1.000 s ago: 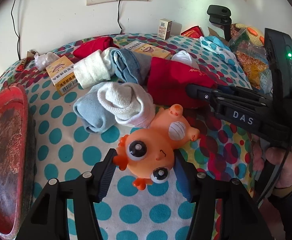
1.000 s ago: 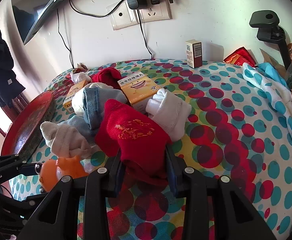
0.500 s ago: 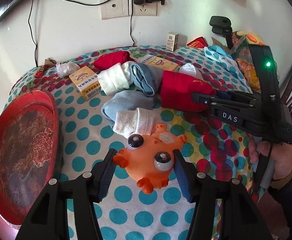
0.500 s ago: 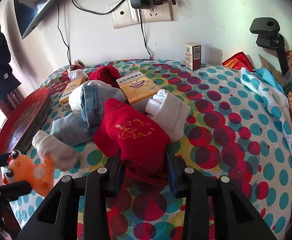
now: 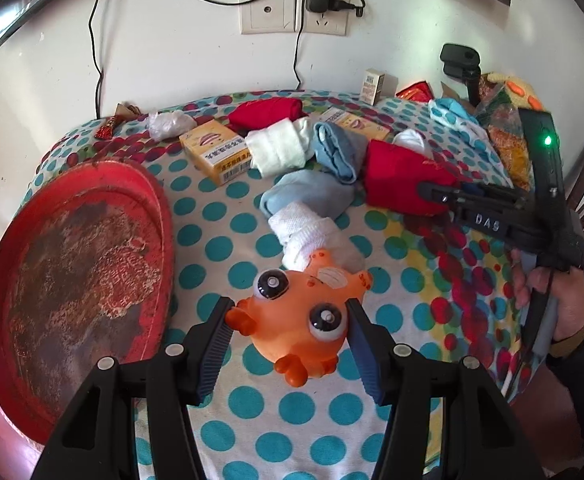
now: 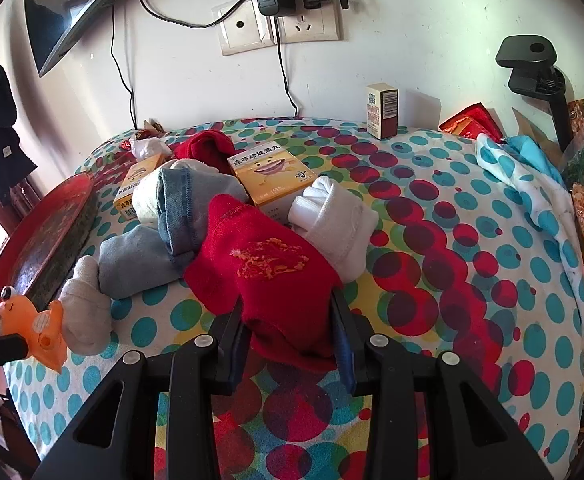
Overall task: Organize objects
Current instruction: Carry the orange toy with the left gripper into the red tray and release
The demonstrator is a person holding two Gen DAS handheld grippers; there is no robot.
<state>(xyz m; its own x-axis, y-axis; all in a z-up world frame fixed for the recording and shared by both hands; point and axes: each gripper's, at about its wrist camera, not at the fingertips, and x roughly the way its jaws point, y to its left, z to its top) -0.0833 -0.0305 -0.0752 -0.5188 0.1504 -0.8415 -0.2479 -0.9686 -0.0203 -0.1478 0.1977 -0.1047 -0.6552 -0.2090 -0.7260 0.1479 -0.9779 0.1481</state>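
Note:
My left gripper [image 5: 288, 320] is shut on an orange big-eyed toy [image 5: 304, 320], held above the polka-dot table; the toy also shows in the right wrist view [image 6: 32, 326]. A white sock [image 5: 306, 232] lies just beyond the toy. My right gripper [image 6: 288, 320] is shut on a red sock [image 6: 264, 264] that rests on the table; in the left wrist view the red sock [image 5: 400, 184] sits at that gripper's fingertips [image 5: 428, 192]. A red tray [image 5: 76, 264] lies to the left of the toy.
A pile holds blue socks [image 5: 312, 200], a cream sock [image 5: 280, 148], a second red sock [image 5: 268, 114], a white sock [image 6: 332, 228] and two yellow boxes [image 5: 218, 152] [image 6: 272, 172]. A small box [image 6: 382, 110] stands by the wall. Snack bags [image 5: 508, 140] crowd the right edge.
My left gripper has pulled back and leftward with the orange toy, away from the sock pile and closer to the red tray. The right gripper stays shut on the red sock.

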